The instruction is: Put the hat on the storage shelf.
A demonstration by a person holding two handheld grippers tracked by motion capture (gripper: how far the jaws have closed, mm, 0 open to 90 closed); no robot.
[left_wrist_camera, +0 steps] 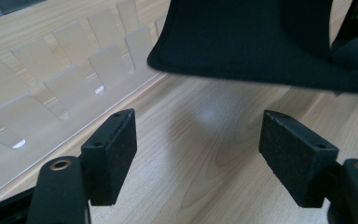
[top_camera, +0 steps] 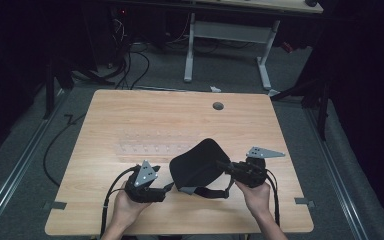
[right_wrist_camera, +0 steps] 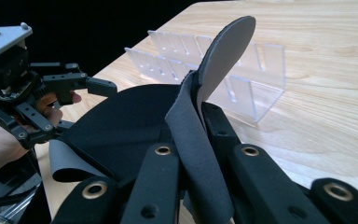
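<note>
The right gripper (right_wrist_camera: 200,186) has its fingers clamped on one edge of the black pad (top_camera: 197,162), held above the worktop (top_camera: 130,115). The left gripper (left_wrist_camera: 198,154), fingers wide apart and empty, sits just below the pad's free edge.

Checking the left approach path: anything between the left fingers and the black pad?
Nothing: in the left gripper view, bare tabletop separates the open left gripper from the black pad.
</note>
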